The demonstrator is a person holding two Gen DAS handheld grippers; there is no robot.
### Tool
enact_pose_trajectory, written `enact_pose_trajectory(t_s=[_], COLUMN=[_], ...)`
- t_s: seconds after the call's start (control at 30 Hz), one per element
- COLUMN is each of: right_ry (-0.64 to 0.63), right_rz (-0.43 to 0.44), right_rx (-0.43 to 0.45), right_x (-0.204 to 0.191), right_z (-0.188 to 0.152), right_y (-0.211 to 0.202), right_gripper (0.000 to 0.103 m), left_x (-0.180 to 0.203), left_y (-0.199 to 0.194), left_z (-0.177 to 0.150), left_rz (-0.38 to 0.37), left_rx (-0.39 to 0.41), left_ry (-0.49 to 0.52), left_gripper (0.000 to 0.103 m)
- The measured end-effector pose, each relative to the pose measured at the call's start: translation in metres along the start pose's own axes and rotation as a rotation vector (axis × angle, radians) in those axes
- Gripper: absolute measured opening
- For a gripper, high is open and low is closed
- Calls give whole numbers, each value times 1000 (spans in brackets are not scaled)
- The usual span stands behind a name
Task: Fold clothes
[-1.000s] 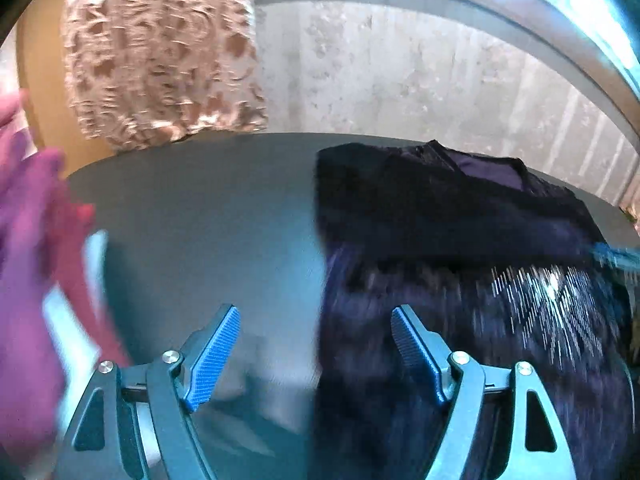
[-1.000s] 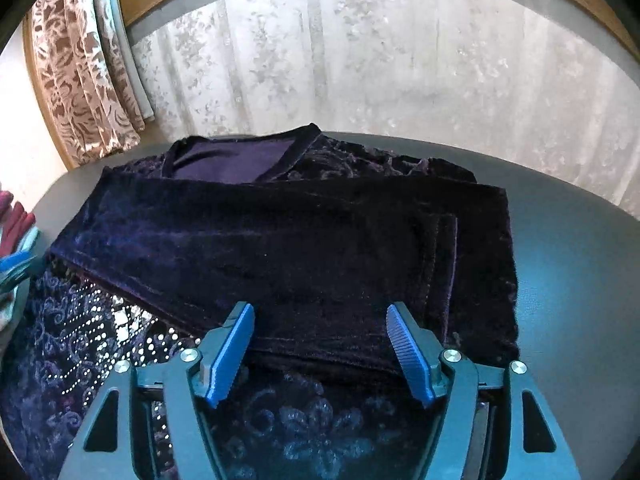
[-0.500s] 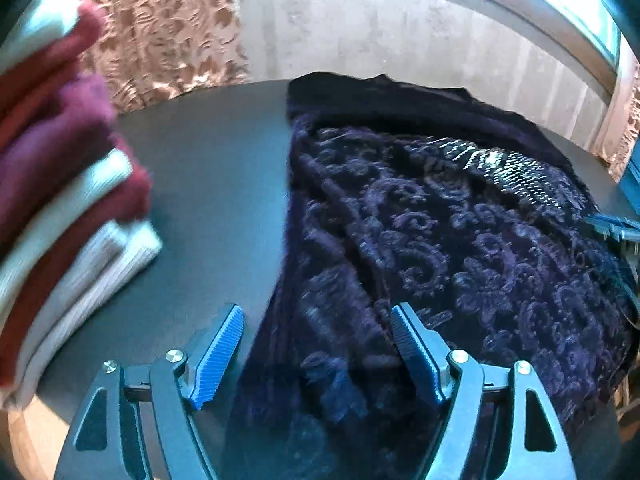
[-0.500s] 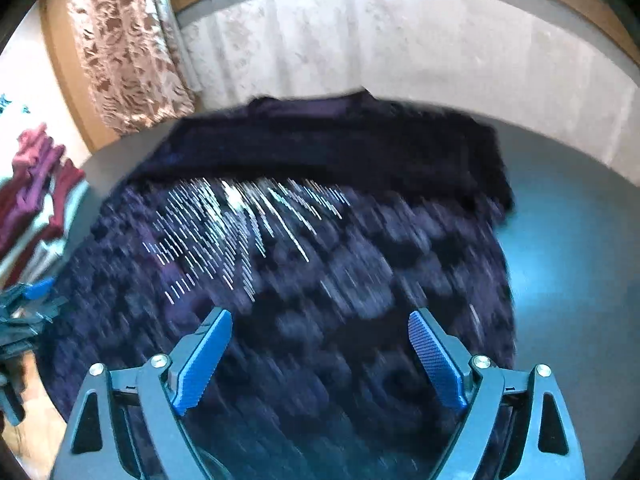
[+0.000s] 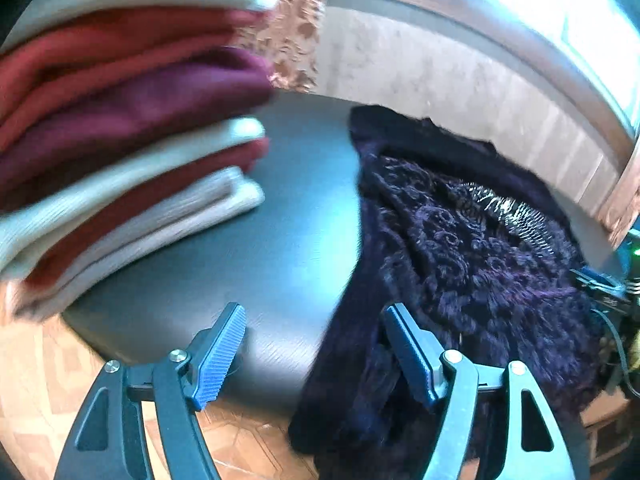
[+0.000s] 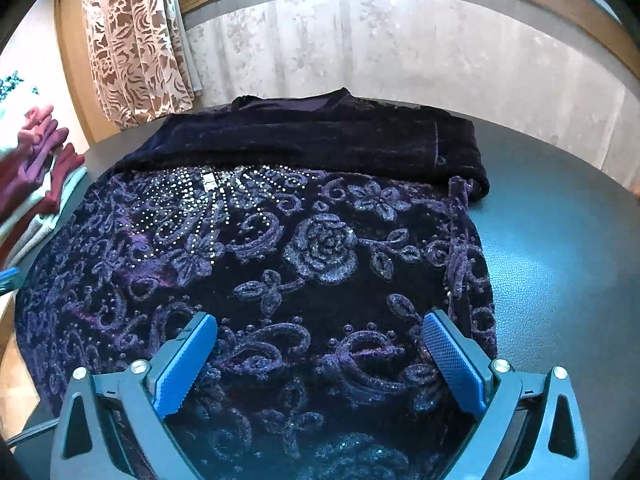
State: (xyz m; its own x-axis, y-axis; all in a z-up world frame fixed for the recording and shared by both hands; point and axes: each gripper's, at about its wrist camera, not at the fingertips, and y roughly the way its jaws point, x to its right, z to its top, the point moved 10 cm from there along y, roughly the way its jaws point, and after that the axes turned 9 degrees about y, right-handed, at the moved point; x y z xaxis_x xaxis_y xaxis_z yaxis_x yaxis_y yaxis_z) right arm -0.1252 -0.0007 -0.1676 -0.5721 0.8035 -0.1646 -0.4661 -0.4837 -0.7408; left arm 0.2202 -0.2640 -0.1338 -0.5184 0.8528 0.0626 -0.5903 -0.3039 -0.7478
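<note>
The purple velvet garment (image 6: 312,248) lies on the dark table (image 6: 560,240), sleeves folded across its twelve o'clock end. Both grippers hang over its six o'clock hem: right gripper (image 6: 320,364) just opened wide, left gripper (image 5: 316,354) spread, just narrowing slightly, neither pinching cloth. The next fold likely calls for gripping the hem and carrying it toward twelve

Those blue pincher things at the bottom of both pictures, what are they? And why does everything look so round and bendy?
They are grabbing tools that a person holds, one in each hand. A tiny camera sits on each tool and looks along its fingers, which makes things look curved. One picture comes from the left gripper, the other from the right gripper. Both are open and hold nothing. On the dark round table lies a purple velvet top with sparkly beads, partly folded. Beside it sits a stack of folded clothes, red and cream.
</note>
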Motion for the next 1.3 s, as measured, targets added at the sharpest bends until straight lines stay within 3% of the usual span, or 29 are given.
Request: enact_pose_trajectory(t_s=[0.17,0.27,0.33,0.53,0.77,0.87,1.0,1.07,1.1,1.2,1.3], right_ry=[8,37,105,342,418,446,501,544,569,597,582], right_rz=[14,39,61,165,228,301,470,584,644,700,713], right_rx=[-1,-35,-56,0,-48,-53,-76,-101,-115,-60,-9], right_x=[2,3,7,40,72,73,60,47,41,37,35], right_z=[-1,0,0,-17,-67,-77,-83,-89,-92,-97,-100], right_y=[-5,-10,-21,-81,-120,-126,-131,-130,-130,-131,-136], right_gripper=[103,103,103,103,103,103,103,103,103,103,103], left_x=[-21,-16,-4,31,56,59,56,56,56,58,64], left_y=[-17,-17,-15,7,19,20,21,20,20,20,21], left_z=[-22,-29,-28,-33,-41,-44,-43,-42,-41,-40,-41], left_rz=[-29,-55,-67,-83,-13,3,-21,-32,-37,-47,1], left_rx=[4,5,13,-41,-67,-83,-106,-101,-98,-88,-61], left_ry=[-52,-59,-21,120,187,177,143,127,119,102,171], left_gripper=[74,74,74,74,75,74,69,55,54,54,57])
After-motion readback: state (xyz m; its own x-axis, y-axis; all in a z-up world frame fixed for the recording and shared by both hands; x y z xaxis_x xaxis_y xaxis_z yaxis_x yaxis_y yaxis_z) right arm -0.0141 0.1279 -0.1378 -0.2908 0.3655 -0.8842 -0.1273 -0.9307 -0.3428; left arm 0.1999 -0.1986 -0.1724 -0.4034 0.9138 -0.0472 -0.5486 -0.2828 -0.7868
